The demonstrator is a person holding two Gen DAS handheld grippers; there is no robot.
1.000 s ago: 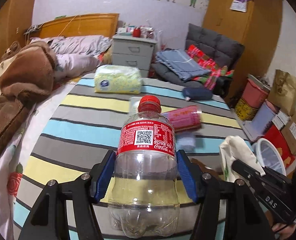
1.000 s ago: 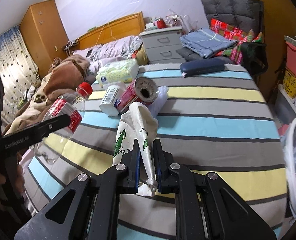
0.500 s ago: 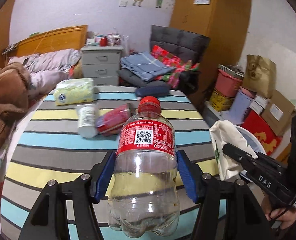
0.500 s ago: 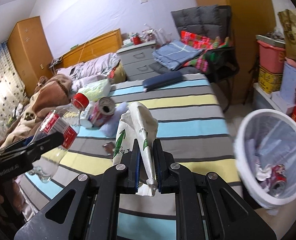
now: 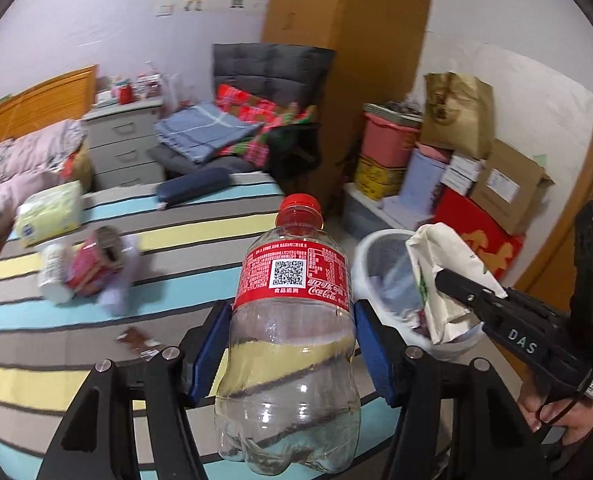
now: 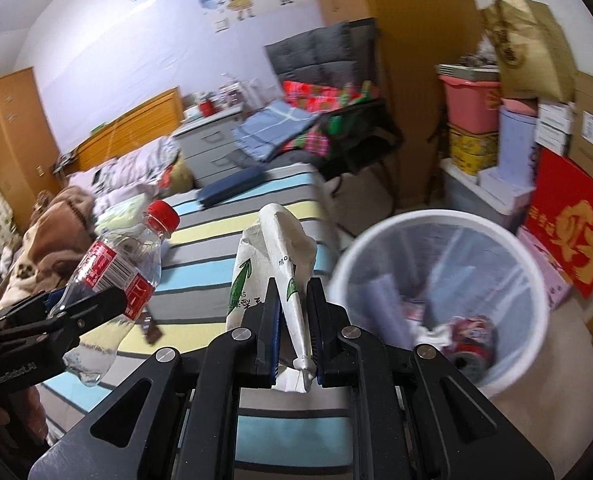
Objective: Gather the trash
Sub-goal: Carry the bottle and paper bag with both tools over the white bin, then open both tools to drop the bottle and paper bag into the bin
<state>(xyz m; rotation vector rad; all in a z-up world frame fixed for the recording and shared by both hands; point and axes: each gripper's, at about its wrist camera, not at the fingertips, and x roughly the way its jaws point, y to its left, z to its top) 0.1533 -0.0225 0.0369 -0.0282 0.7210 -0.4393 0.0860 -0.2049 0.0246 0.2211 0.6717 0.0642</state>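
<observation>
- Left gripper clamps clear cola bottle at mid-body, upright, so it carries without slipping.
- Right gripper pinched tight on crumpled white wrapper, held near the white bin beside the bed, likely for dropping.
- More trash remains on the bed.

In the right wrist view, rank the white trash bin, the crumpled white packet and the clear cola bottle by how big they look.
1. white trash bin
2. clear cola bottle and crumpled white packet: they look much alike, and the packet sits closest to the camera, so I won't rank them.
</observation>
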